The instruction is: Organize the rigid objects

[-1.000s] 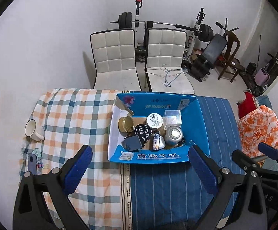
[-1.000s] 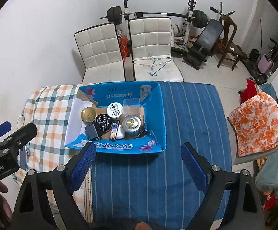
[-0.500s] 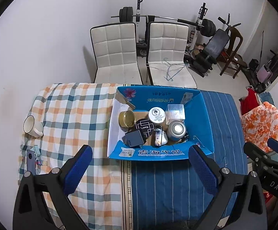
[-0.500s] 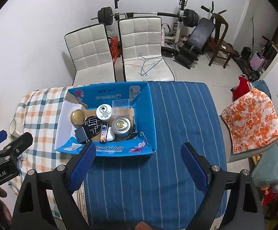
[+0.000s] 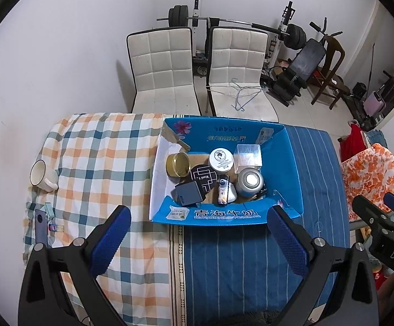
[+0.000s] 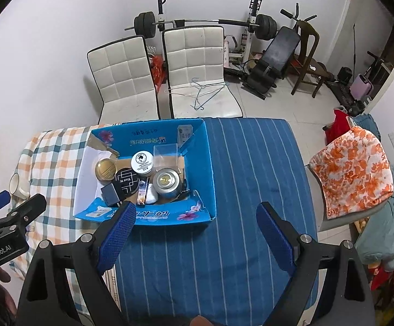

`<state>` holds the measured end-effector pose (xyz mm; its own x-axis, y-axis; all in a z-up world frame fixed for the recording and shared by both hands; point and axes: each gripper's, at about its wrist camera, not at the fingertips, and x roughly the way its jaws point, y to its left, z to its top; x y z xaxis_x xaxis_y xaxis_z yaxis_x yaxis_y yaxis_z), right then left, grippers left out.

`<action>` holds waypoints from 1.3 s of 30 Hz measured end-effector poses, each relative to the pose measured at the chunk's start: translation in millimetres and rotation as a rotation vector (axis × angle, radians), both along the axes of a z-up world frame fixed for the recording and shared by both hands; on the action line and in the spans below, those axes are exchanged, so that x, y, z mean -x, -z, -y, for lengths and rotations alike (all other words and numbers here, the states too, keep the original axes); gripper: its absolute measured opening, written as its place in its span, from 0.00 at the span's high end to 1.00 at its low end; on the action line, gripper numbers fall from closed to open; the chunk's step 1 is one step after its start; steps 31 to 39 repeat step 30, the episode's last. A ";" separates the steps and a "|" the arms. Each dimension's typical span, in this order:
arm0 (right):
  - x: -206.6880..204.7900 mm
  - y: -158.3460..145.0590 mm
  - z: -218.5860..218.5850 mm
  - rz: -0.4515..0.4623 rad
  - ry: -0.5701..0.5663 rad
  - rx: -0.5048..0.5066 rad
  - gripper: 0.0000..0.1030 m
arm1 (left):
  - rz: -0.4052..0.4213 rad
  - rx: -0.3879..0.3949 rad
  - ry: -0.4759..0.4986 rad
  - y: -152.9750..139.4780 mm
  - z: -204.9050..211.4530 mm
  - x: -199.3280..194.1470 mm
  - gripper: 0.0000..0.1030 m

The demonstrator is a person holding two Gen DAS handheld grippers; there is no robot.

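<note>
Both my tongs, left (image 5: 198, 235) and right (image 6: 195, 233), gape empty, with the box (image 5: 224, 213) straight ahead, nearer my left.

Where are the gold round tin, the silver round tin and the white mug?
Gold round tin (image 5: 178, 164), left wrist view, lid.
Silver round tin (image 5: 250, 181), left wrist view, top.
White mug (image 5: 38, 176), left wrist view, rim.

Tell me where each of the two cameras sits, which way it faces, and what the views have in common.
Left wrist: on the left gripper, high above the table, looking down at the blue box; its open fingers show, and the right gripper at right.
Right wrist: on the right gripper, looking down over the striped cloth; open fingers, left gripper at left.
Shared: box, white chairs, barbell rack.
</note>
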<state>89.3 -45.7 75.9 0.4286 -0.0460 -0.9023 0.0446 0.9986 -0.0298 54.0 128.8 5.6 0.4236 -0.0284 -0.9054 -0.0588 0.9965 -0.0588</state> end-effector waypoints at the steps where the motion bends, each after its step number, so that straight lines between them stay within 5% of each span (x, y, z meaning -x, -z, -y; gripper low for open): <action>1: -0.2 0.1 0.0 0.001 -0.001 0.002 0.10 | -0.002 0.003 0.000 1.2 0.4 0.5 0.00; 39: 6.1 -10.8 -5.9 0.030 -0.014 0.002 0.10 | 0.057 -0.024 0.007 -13.2 0.9 5.5 0.00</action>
